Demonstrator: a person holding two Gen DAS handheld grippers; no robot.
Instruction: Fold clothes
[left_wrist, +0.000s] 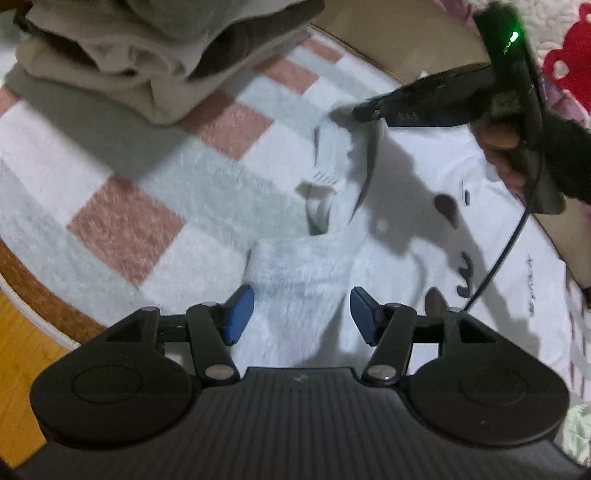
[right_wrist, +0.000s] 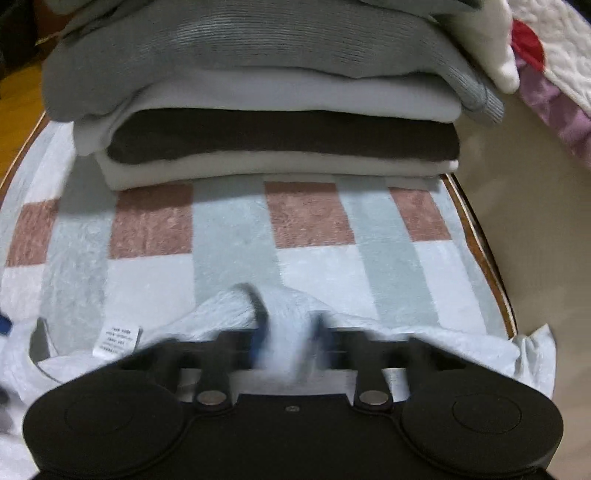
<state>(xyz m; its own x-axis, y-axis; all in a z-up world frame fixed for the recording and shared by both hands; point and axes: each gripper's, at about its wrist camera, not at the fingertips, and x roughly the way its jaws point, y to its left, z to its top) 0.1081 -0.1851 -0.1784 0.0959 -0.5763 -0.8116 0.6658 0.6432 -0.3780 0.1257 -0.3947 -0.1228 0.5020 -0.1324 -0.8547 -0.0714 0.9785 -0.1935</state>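
A white fleecy garment (left_wrist: 406, 206) with dark printed marks lies on the checked blanket (left_wrist: 122, 221). My left gripper (left_wrist: 302, 317) is open, its blue pads (left_wrist: 240, 314) on either side of a bunched white fold. My right gripper (left_wrist: 365, 112) shows in the left wrist view at the garment's upper edge, pinching its hem. In the right wrist view the right gripper (right_wrist: 290, 332) is blurred, with white fabric (right_wrist: 280, 306) bunched between its fingers. A white care label (right_wrist: 118, 341) shows at the left.
A stack of folded clothes (right_wrist: 258, 110), grey, white, dark brown and cream, stands at the far end of the blanket; it also shows in the left wrist view (left_wrist: 129, 66). The wooden table rim (left_wrist: 40, 291) and yellow floor (left_wrist: 22, 369) lie left. A quilt (right_wrist: 561, 55) lies at right.
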